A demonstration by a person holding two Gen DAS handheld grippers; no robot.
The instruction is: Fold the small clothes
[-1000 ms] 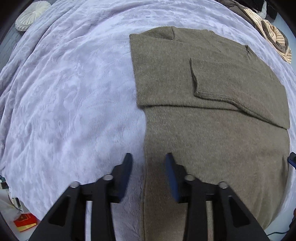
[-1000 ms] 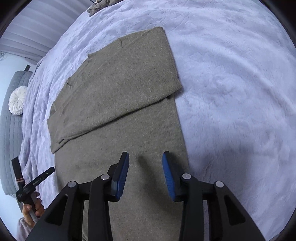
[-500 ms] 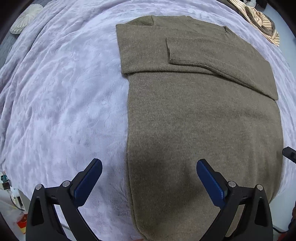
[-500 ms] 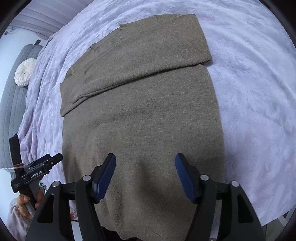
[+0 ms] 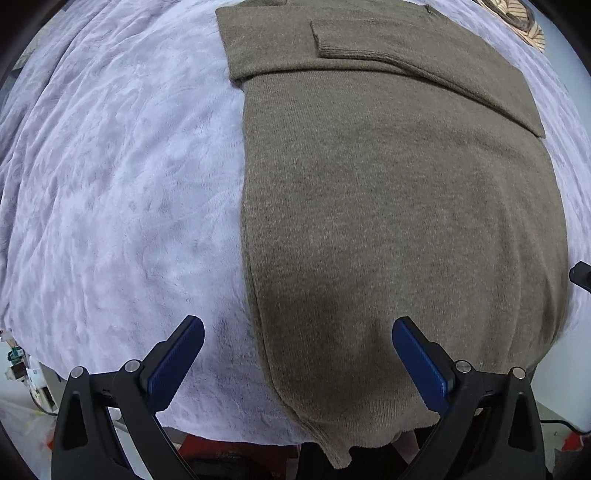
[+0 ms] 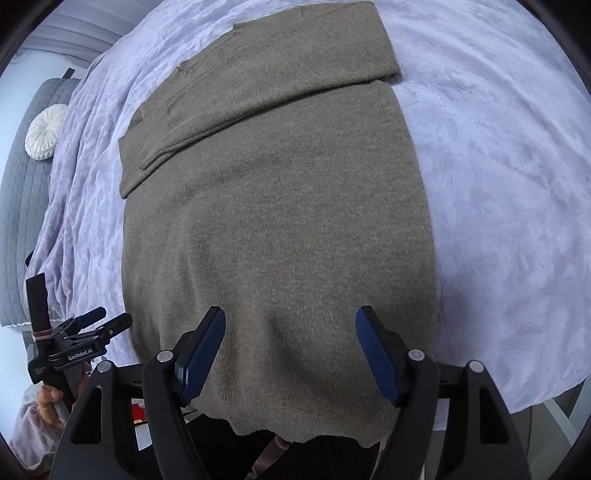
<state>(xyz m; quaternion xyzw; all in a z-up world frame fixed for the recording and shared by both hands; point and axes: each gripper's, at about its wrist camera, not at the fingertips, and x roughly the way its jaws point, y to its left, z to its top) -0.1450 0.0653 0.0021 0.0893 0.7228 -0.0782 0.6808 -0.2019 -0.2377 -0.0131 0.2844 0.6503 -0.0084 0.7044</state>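
Note:
An olive-brown knit sweater (image 5: 399, 206) lies flat on a pale lilac plush blanket (image 5: 118, 177), with both sleeves folded across its chest at the far end. Its hem hangs over the near bed edge. It also shows in the right wrist view (image 6: 277, 206). My left gripper (image 5: 297, 328) is open wide and empty above the hem's left corner. My right gripper (image 6: 290, 321) is open and empty above the hem's right part. The left gripper also shows at the left edge of the right wrist view (image 6: 105, 321).
The blanket (image 6: 498, 177) spreads wide on both sides of the sweater. A round white cushion (image 6: 42, 131) lies by a grey quilted headboard (image 6: 22, 206). A striped garment (image 5: 524, 22) lies at the far right. The bed edge runs just under the grippers.
Both grippers have opened from nearly shut to wide and have drawn back toward the near bed edge, so the sweater's hem has come into view under them.

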